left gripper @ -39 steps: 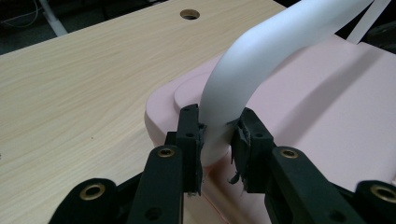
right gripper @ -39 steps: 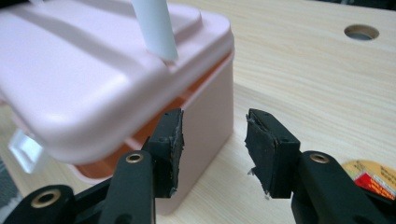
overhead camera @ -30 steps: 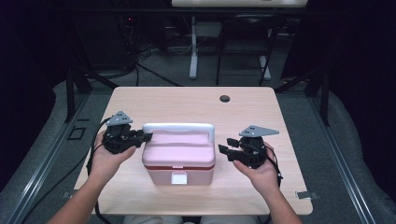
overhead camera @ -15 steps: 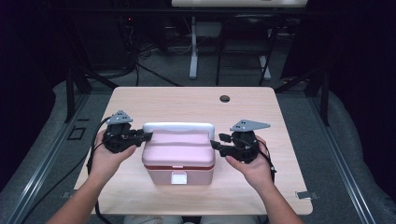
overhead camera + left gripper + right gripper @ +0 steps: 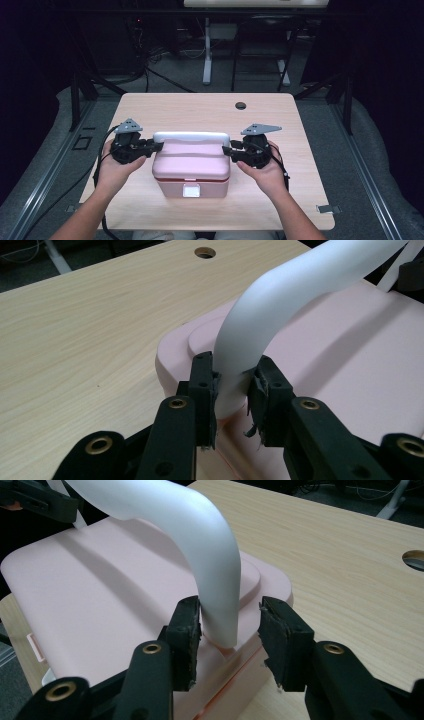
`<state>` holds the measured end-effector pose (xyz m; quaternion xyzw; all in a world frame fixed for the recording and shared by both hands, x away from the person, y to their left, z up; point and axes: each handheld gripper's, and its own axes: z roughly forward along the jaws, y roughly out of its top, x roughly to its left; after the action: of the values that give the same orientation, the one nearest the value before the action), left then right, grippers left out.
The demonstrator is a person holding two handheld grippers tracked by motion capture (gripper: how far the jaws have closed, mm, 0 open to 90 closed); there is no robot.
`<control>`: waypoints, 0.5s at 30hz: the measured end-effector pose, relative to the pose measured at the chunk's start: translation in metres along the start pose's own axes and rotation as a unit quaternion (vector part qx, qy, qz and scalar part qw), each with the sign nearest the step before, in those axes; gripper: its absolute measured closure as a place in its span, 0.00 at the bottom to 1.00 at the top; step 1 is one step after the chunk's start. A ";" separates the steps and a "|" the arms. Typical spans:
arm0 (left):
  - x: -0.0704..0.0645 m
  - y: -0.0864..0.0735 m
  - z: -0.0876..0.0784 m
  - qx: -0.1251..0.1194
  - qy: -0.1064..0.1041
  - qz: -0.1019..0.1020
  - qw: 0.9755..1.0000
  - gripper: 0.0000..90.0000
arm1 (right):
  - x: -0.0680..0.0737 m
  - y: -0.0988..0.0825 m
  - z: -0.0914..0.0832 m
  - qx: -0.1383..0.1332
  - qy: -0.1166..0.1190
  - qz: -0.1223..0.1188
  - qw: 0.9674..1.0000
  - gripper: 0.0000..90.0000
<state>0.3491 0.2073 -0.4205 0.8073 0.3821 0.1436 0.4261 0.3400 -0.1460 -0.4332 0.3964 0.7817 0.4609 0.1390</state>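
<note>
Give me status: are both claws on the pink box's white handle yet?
Left claw already clamps the white handle at its end. Right claw straddles the other end; its jaws have just been closing, one pad still off it. Left: finish that grip. The pink box sits on the table.

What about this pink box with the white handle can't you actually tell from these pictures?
- Contents: the pink box has its lid down in the high view.
- The small white front tab: too small in the high view to tell whether it is latched.
- The white handle top: cut off by the upper edge in the left gripper view.
- Handle's right foot: the right gripper leaves a gap on one side; contact is unclear.
</note>
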 end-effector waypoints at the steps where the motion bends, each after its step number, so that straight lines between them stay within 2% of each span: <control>1: 0.000 0.000 0.000 -0.001 0.000 -0.001 1.000 0.82 | 0.000 0.000 0.001 0.000 0.000 -0.001 1.000 0.68; 9: 0.000 -0.001 0.001 0.001 0.000 0.001 1.000 0.82 | 0.003 0.002 0.004 0.004 0.007 -0.005 1.000 0.78; 15: -0.001 -0.002 0.000 0.001 0.000 0.002 1.000 0.82 | 0.004 0.003 0.004 0.004 0.007 -0.007 1.000 0.81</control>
<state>0.3478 0.2072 -0.4224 0.8086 0.3805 0.1437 0.4251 0.3409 -0.1397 -0.4322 0.3884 0.7870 0.4600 0.1348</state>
